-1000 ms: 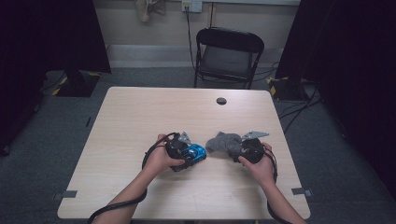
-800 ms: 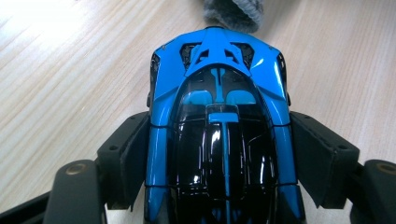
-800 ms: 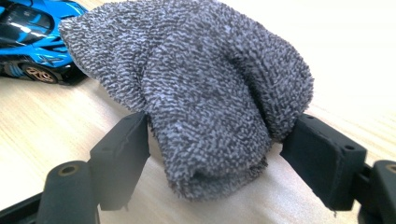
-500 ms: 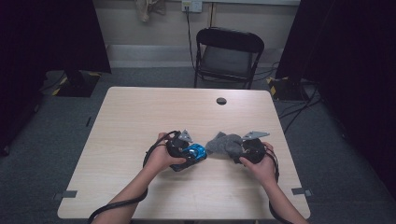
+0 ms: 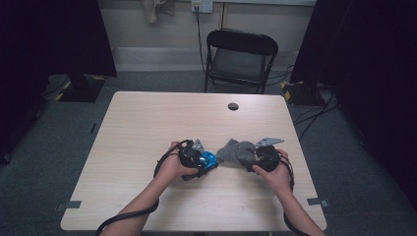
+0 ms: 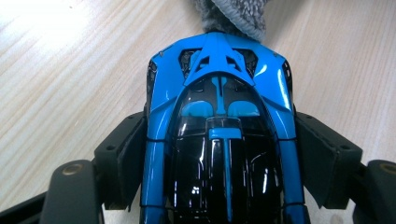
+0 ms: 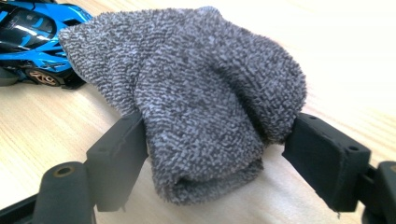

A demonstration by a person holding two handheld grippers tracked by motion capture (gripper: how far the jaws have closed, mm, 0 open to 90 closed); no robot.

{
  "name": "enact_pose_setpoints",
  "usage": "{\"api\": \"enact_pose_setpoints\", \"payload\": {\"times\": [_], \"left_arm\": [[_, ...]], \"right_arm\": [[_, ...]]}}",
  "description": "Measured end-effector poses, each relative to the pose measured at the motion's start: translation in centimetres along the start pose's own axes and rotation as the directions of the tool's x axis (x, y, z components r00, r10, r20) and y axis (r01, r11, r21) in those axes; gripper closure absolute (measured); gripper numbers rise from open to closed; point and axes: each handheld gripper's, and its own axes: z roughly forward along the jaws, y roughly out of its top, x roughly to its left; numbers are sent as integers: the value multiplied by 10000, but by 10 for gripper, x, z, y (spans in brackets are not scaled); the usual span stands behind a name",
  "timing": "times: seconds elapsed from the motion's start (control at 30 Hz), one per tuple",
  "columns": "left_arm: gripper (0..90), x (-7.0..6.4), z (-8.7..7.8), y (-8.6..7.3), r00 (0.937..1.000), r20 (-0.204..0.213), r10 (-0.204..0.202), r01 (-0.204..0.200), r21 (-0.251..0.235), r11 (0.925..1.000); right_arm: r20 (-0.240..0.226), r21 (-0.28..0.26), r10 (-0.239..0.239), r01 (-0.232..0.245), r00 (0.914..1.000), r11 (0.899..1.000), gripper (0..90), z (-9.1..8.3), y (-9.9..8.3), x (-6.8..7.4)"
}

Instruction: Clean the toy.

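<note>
A blue and black toy car (image 6: 219, 140) fills the space between my left gripper's jaws, which press on both its sides; my left gripper (image 6: 219, 158) is shut on it. In the high view the car (image 5: 209, 160) sits just above the table's middle front, in my left gripper (image 5: 199, 160). A folded grey terry cloth (image 7: 196, 93) is clamped between the jaws of my right gripper (image 7: 215, 149). The cloth (image 5: 238, 152) touches the car's far end, with my right gripper (image 5: 255, 158) to its right. The car (image 7: 32, 37) lies beyond the cloth's left edge.
The light wooden table (image 5: 147, 128) has a small round black cap (image 5: 233, 106) near its far edge. A black folding chair (image 5: 241, 54) stands behind the table. Cables trail from both grippers over the front edge.
</note>
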Motion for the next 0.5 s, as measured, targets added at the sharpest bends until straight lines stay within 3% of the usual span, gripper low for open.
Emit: {"api": "enact_pose_setpoints", "payload": {"times": [0.33,0.5], "left_arm": [[259,3,-6,-3,9990,164,-422,424,-116,9990],[261,3,-6,-1,9994,120,-320,321,-69,9995]], "right_arm": [[187,-349,-651,657,9977,9972,156,-17,15,-1],[-125,-561,-1341,1332,9909,9895,141,-17,31,4]]}}
